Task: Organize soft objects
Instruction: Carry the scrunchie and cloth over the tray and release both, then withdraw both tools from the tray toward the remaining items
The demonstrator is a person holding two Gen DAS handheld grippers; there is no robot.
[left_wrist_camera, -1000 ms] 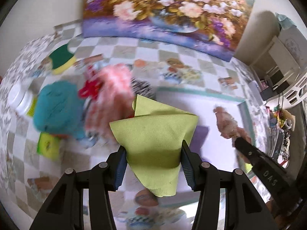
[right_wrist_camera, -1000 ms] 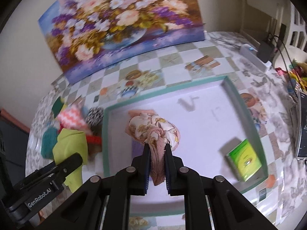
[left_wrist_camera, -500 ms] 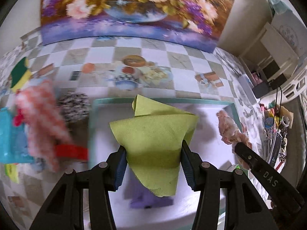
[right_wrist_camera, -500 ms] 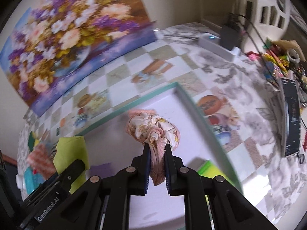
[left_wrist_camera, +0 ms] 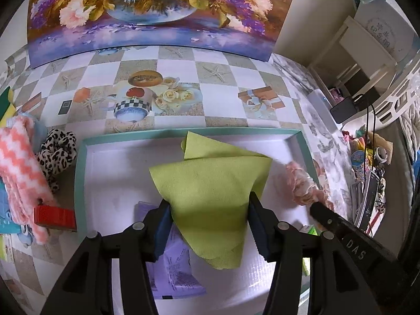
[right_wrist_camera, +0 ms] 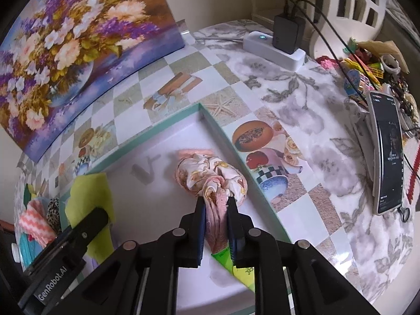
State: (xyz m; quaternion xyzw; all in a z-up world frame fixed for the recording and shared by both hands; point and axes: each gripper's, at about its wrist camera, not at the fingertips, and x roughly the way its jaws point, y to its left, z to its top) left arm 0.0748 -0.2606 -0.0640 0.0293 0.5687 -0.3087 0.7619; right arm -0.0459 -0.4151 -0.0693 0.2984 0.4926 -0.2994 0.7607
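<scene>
Both grippers have swung across from the pile of soft things and now hang over the teal-edged tray [left_wrist_camera: 80, 173]. On the left, the left gripper [left_wrist_camera: 210, 225] has the green cloth [left_wrist_camera: 210, 191] between its jaws, which are easing apart. Over to the right, the right gripper [right_wrist_camera: 215, 225] pinches the floral scrunchie [right_wrist_camera: 210, 178] near the tray's right wall, jaws just beginning to loosen too.

Matt, felt-like green cloth [left_wrist_camera: 210, 191] drapes softly, faintly napped. The floral scrunchie [right_wrist_camera: 210, 176] shows silky, gathered fabric with a light sheen. The tray [left_wrist_camera: 80, 168] looks like smooth card, white inside. Glossy printed tablecloth [left_wrist_camera: 223, 97] gleams; the striped towel [left_wrist_camera: 18, 173] is fluffy, the lilac packet [left_wrist_camera: 176, 270] slick.
</scene>
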